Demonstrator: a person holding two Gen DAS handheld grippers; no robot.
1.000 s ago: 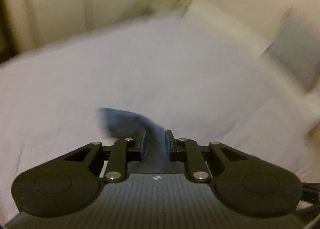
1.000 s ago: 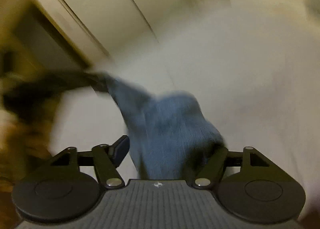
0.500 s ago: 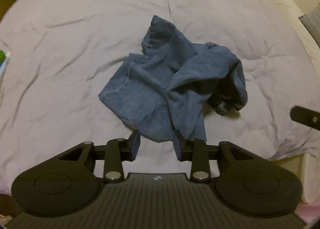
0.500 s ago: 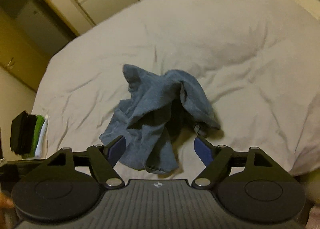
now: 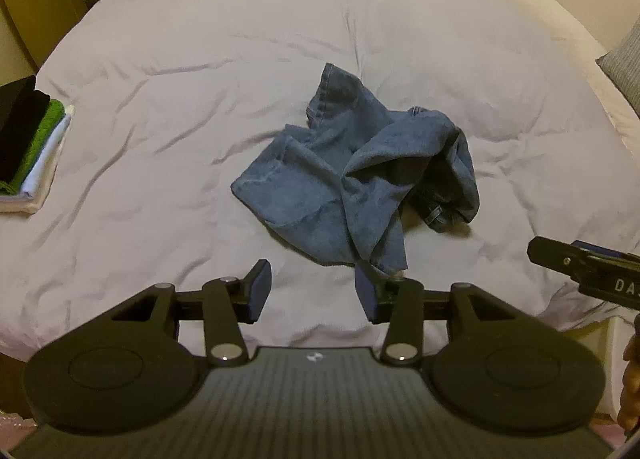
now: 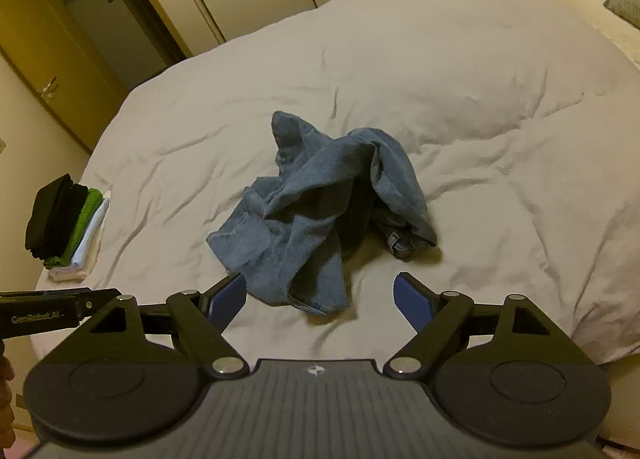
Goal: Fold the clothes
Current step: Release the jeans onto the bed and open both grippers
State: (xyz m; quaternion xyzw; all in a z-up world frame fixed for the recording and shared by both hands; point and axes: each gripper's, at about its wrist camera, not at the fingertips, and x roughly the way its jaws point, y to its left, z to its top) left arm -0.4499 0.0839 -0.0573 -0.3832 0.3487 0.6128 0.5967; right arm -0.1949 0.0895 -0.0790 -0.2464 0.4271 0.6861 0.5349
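Jeans (image 5: 352, 179) lie crumpled mid-bed on the white duvet (image 5: 168, 147), one leg end sticking up at the far side, waistband with a belt loop tucked under at the right. Nothing holds them.

Left gripper (image 5: 314, 291): jaws apart at medium width, empty, hovering above the near edge of the jeans; right pad overlaps the denim hem in view, contact unclear.

Right gripper (image 6: 320, 297): jaws wide, empty, also at the near edge of the pile, left pad just beside the denim.

Folded stack (image 6: 68, 227) (black, green, white) sits at the bed's left edge, well apart from the jeans. Grey pillow (image 5: 624, 59) far right.
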